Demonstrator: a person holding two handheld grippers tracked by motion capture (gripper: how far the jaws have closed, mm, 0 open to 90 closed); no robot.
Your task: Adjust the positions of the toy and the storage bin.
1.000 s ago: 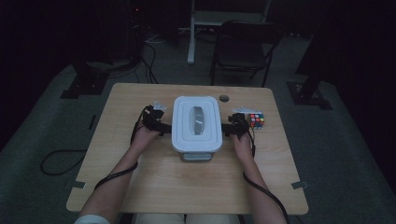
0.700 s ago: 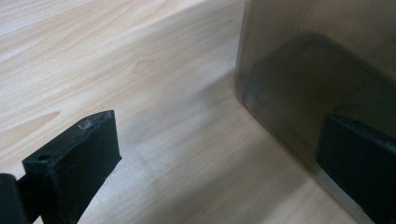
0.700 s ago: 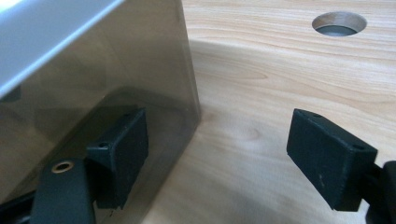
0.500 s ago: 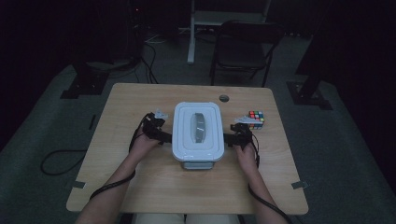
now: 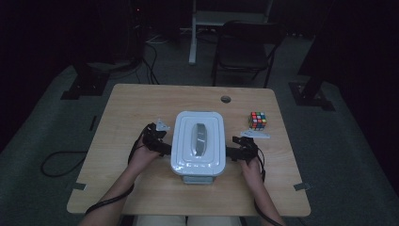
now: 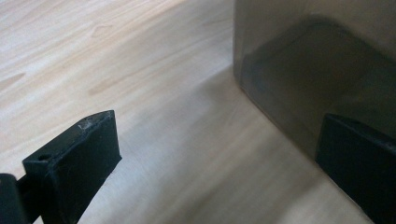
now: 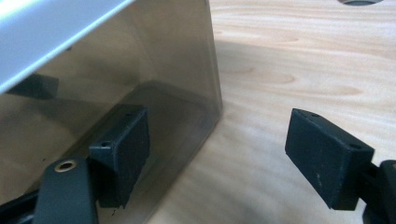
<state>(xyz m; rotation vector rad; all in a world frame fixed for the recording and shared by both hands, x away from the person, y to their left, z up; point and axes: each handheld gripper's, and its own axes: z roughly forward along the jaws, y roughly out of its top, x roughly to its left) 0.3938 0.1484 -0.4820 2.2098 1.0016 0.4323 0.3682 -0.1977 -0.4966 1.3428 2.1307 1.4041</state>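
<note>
Container (image 5: 198,143) sits between left tongs (image 5: 159,143) and right tongs (image 5: 234,153) — touching both.

a wooden table (image 5: 141,188) carries a white lidded box (image 5: 197,162) and a colour cube (image 5: 257,120)

White rectangular plastic lidded container (image 5: 197,143): white lid with a grey oblong handle at its centre; its walls read translucent smoky grey-brown in both gripper views. Left black two-jaw gripper (image 5: 162,147) and right black two-jaw gripper (image 5: 233,153): matt black jaws, each topped by a pale grey plate. Light wooden table top (image 5: 141,101): pale beige with darker streaked grain on either side of the grippers. Multicoloured puzzle cube (image 5: 257,120), beyond the right gripper: chequered red, blue, green, yellow and white squares on black.
</note>
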